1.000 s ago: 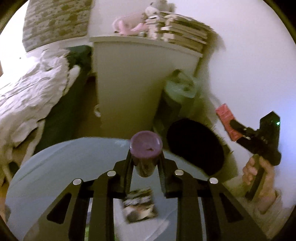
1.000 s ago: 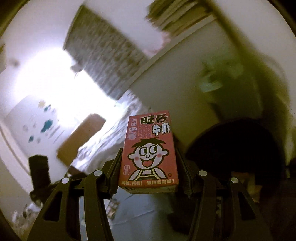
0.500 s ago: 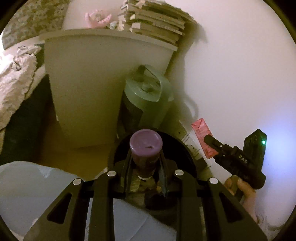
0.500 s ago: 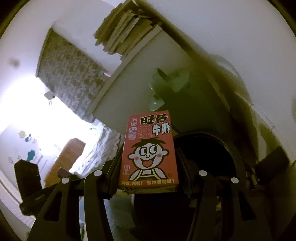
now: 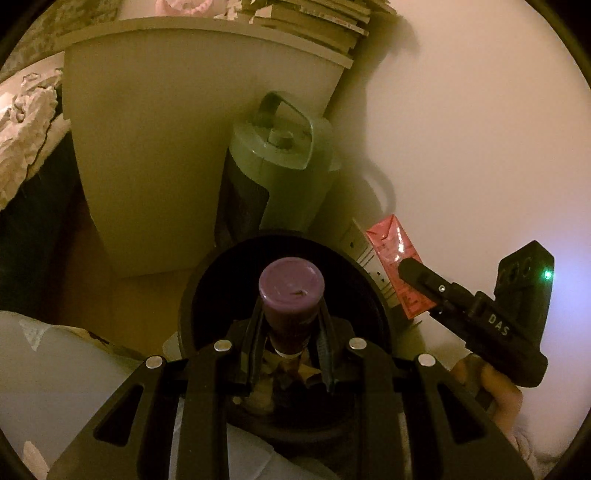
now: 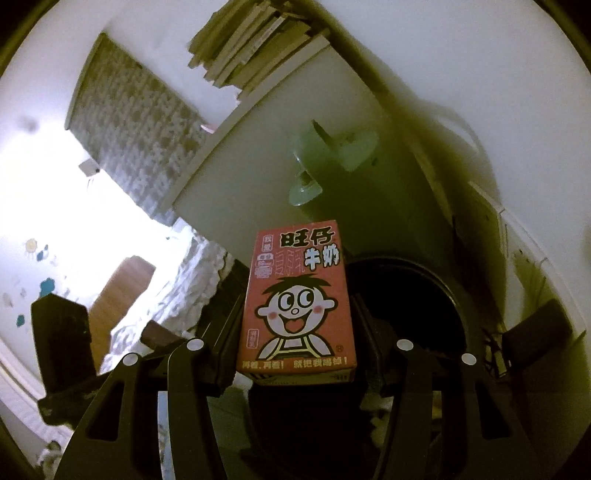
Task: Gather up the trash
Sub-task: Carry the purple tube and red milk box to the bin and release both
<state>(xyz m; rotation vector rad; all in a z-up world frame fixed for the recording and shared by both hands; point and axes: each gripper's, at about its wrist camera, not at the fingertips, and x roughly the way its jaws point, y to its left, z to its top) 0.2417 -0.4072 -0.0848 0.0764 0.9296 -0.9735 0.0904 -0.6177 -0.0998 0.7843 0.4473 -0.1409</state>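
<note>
My left gripper (image 5: 291, 325) is shut on a purple-capped bottle (image 5: 291, 288) and holds it over the open mouth of a black round trash bin (image 5: 199, 291) with scraps inside. My right gripper (image 6: 295, 325) is shut on a red milk carton (image 6: 295, 299) with a cartoon face, held beside the bin (image 6: 436, 295). In the left wrist view the right gripper (image 5: 406, 273) with the carton (image 5: 395, 258) is at the bin's right rim.
A green-lidded canister (image 5: 280, 166) stands behind the bin against a white cabinet (image 5: 177, 129) topped with stacked books (image 5: 314, 22). A white wall (image 5: 461, 129) is on the right, a bed (image 5: 22, 122) on the left. A pale blue table (image 5: 55, 376) is at the lower left.
Both grippers have moved from over the blue table toward the bin. The bottle now hangs over the bin's opening and the carton is at its right rim.
</note>
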